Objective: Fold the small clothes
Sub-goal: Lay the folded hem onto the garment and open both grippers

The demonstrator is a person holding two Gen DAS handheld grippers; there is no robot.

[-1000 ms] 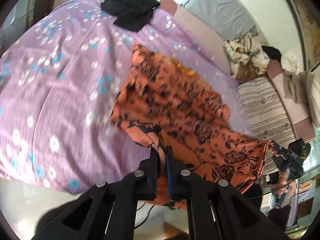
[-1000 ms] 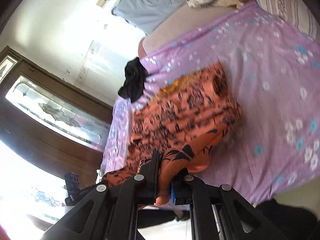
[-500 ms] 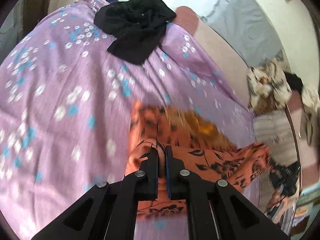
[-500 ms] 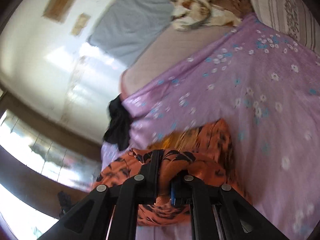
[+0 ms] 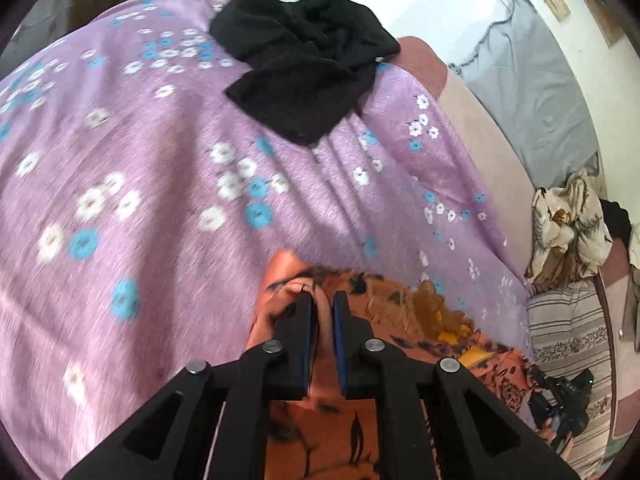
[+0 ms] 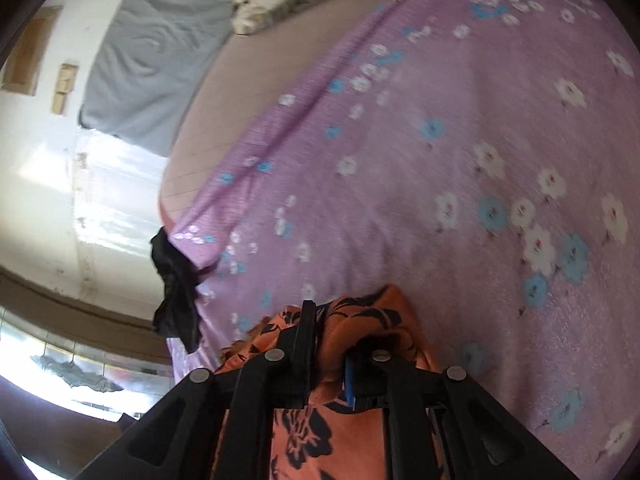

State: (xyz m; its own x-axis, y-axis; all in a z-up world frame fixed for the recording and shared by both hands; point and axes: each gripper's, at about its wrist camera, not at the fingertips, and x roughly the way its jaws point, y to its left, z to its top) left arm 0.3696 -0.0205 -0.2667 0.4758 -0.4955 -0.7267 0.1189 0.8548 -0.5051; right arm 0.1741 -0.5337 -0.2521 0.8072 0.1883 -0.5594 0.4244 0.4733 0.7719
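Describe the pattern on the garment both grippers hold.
Orange garment with black floral print; clearest in the right wrist view.

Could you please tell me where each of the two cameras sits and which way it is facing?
Left wrist: on the left gripper, facing across the purple bedsheet toward the black garment; its fingers pinch the orange garment.
Right wrist: on the right gripper, facing along the bed toward the wall; its fingers clamp the same orange cloth.
Shared: orange garment, sheet, black garment.

Left gripper clamps orange floral garment on purple sheet; black cloth beyond; frame slightly blurred.
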